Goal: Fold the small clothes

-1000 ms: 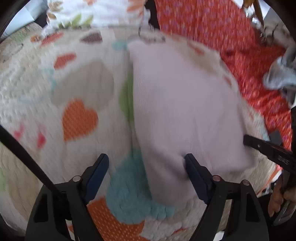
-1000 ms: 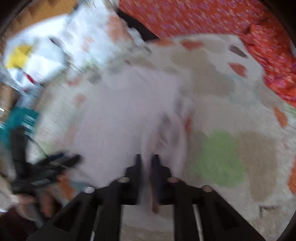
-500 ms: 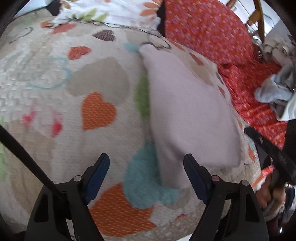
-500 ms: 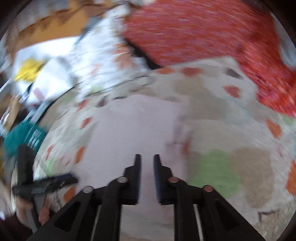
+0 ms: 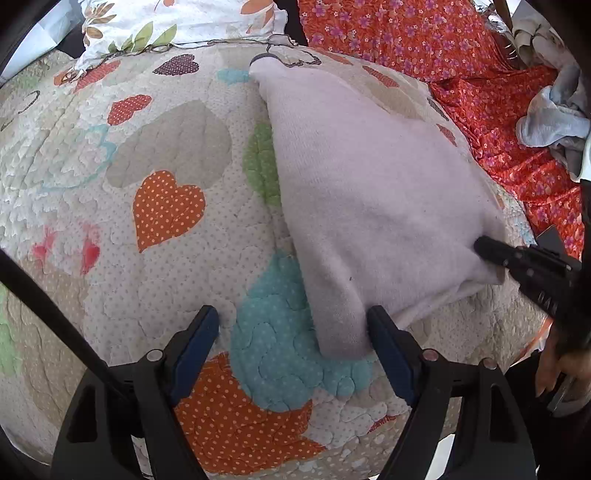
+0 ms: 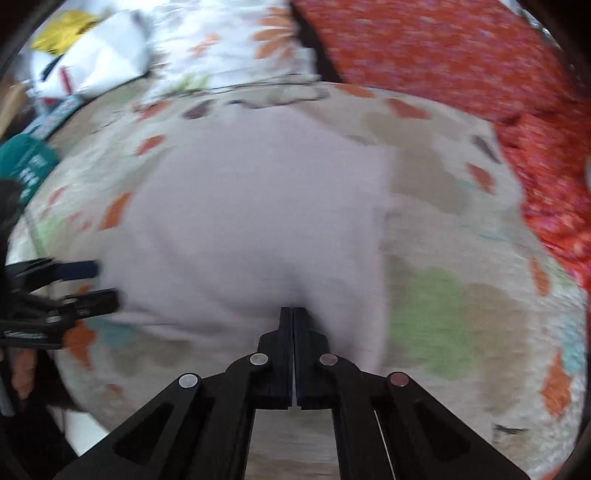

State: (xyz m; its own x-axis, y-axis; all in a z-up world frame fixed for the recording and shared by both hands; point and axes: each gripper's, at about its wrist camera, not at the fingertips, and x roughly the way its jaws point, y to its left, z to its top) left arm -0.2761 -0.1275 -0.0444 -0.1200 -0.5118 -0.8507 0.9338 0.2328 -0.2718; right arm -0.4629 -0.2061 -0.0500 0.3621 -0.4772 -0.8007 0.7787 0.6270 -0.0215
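A pale lilac folded garment (image 5: 369, 192) lies flat on a heart-patterned quilt (image 5: 166, 206). My left gripper (image 5: 293, 328) is open, its blue-padded fingers straddling the garment's near corner without gripping it. My right gripper (image 6: 292, 314) is shut, with its tips pressed against the garment's (image 6: 258, 221) near edge; whether cloth is pinched between them I cannot tell. The right gripper also shows in the left wrist view (image 5: 491, 251), touching the garment's right edge. The left gripper shows in the right wrist view (image 6: 88, 284) at the garment's left side.
An orange-red floral sheet (image 5: 461, 55) covers the far right. A grey crumpled cloth (image 5: 554, 118) lies on it. A white leaf-print pillow (image 5: 177, 22) sits at the back. A teal item (image 6: 26, 162) and white bag (image 6: 92, 55) lie at the far left.
The right gripper closed fully and came down onto the garment's near edge. The left gripper stayed open and drew back slightly, with the garment lying flatter.
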